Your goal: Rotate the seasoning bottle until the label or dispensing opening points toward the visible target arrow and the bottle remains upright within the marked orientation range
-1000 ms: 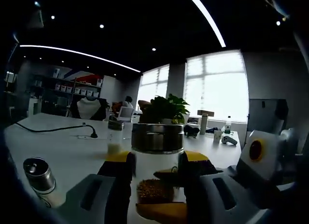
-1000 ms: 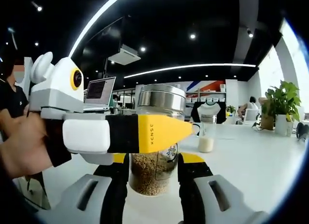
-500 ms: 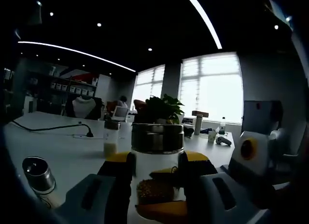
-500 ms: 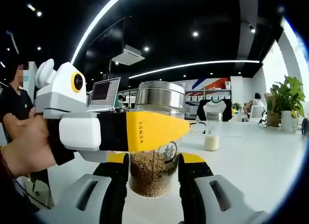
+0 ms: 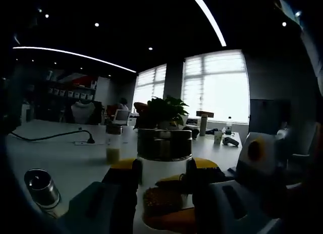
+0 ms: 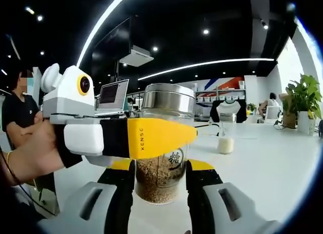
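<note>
Bottle [image 6: 162,158] sits upright on the table [image 6: 262,168], pinched from two sides. My right gripper [image 6: 160,181] has its jaws closed against the glass low down, I think to steady it. My left gripper [image 5: 162,176] clamps the same bottle [image 5: 164,166] from across, and its yellow finger [image 6: 156,138] crosses the front just under the steel cap [image 6: 167,98]; opposed grips suit a twist. Finger reads roughly "XENSE", mirrored. Label shows one dark character, unreadable to me, facing the right gripper view. No target arrow visible. Another steel-capped jar [image 5: 43,189] stands well apart, a small cup [image 6: 225,139] farther back.
</note>
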Tool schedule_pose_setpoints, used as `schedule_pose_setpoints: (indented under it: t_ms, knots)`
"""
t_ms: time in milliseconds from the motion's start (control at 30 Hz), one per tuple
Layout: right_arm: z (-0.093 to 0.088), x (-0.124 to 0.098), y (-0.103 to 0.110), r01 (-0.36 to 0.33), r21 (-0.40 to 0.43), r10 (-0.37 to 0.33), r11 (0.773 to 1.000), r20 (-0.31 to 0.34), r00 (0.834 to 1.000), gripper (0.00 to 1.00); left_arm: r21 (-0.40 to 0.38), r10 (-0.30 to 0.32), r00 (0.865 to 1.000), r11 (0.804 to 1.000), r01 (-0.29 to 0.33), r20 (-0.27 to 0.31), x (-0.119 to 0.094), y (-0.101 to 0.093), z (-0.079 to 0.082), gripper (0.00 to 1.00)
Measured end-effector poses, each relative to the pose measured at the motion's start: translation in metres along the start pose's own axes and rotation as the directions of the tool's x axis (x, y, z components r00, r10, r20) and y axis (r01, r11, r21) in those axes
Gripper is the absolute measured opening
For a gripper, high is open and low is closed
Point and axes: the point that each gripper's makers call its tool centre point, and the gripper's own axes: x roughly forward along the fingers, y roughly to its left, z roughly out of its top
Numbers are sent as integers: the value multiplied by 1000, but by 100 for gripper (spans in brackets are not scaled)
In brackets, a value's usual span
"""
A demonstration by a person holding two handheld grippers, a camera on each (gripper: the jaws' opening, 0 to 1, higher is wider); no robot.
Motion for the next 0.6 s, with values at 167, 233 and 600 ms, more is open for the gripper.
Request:
schedule_pose_setpoints:
  t_ms: [167,233,600]
  knots:
    - [0,1,1,-18,25,18,1000,4,1000,39,-10,-20,1000,1000,20,10,-1,-2,2,42]
    - [0,1,2,-23,29,23,999,1,1000,39,-4,-25,1000,1000,25,6,-1,-2,1,42]
    - [-2,-2,6,-47,44,47,998,-6,999,39,1,-60,998,998,60,3,-5,-7,0,42]
